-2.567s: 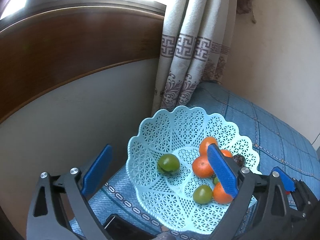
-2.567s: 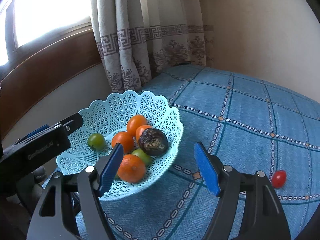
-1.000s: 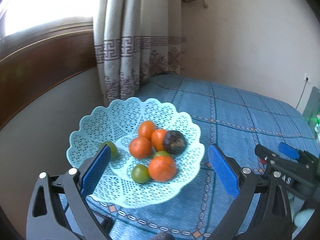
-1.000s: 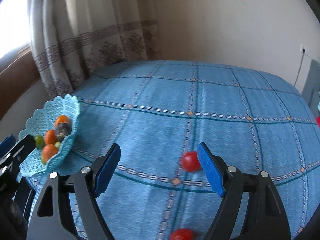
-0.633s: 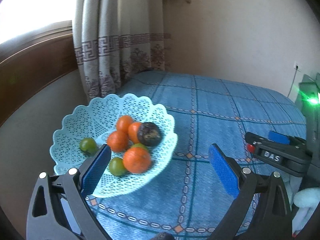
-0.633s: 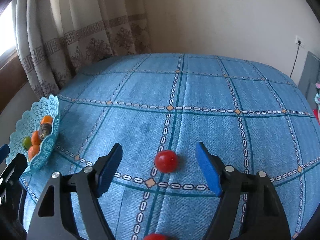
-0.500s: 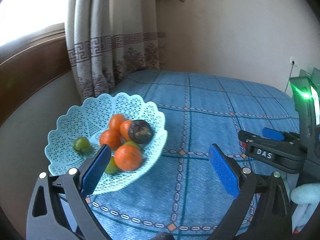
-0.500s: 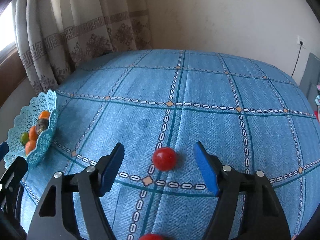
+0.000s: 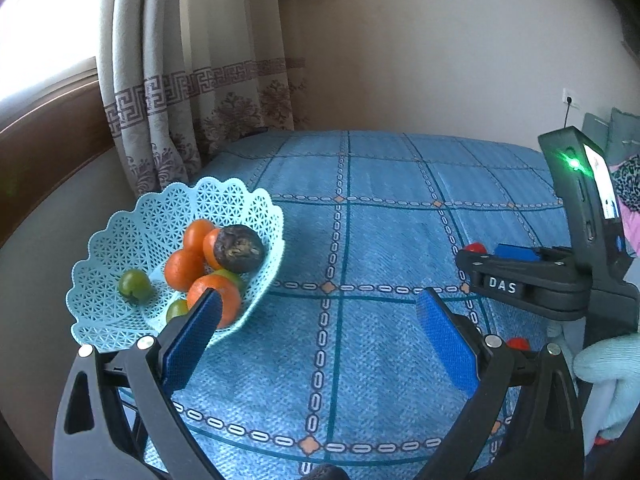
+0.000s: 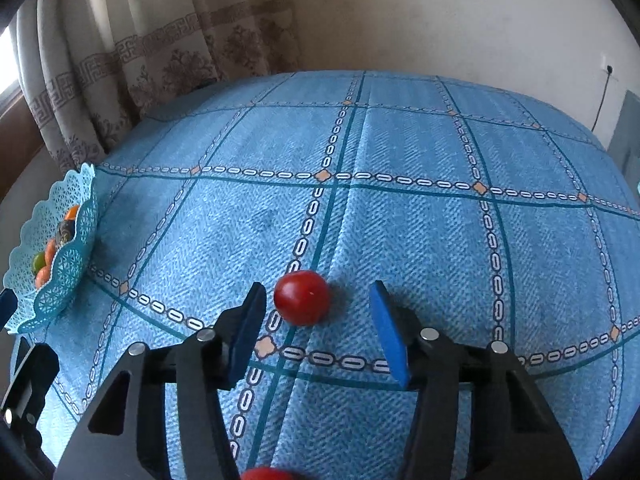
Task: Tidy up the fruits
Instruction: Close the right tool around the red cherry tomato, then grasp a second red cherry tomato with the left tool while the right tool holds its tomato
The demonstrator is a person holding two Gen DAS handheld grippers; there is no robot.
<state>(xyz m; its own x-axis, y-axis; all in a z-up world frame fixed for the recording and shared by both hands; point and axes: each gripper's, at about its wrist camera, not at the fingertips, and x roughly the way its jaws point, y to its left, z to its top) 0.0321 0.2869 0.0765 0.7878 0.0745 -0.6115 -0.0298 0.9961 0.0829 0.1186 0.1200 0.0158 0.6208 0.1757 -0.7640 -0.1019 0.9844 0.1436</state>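
A red tomato (image 10: 302,298) lies on the blue checked cloth, between the open fingertips of my right gripper (image 10: 318,300) and nearer its left pad; no contact shows. A second red tomato (image 10: 262,474) peeks out at the bottom edge under that gripper. The pale blue lattice basket (image 9: 120,224) holds several oranges, green fruits and a dark brown fruit (image 9: 239,248); the basket (image 10: 78,260) is at the far left in the right wrist view. My left gripper (image 9: 316,312) is open and empty above the cloth, just right of the basket. The right gripper's body (image 9: 520,280) is seen at the right, a red tomato (image 9: 474,247) at its tip.
A patterned curtain (image 9: 192,92) and a brown wooden sill (image 9: 44,160) stand behind the basket, at the cloth's left edge. A plain wall (image 10: 440,12) with a socket and cable backs the surface. A gloved hand (image 9: 608,376) holds the right gripper.
Both views have swung right, so the basket has slid to the left. My right gripper has moved down and forward onto the red tomato, which now sits between its fingertips.
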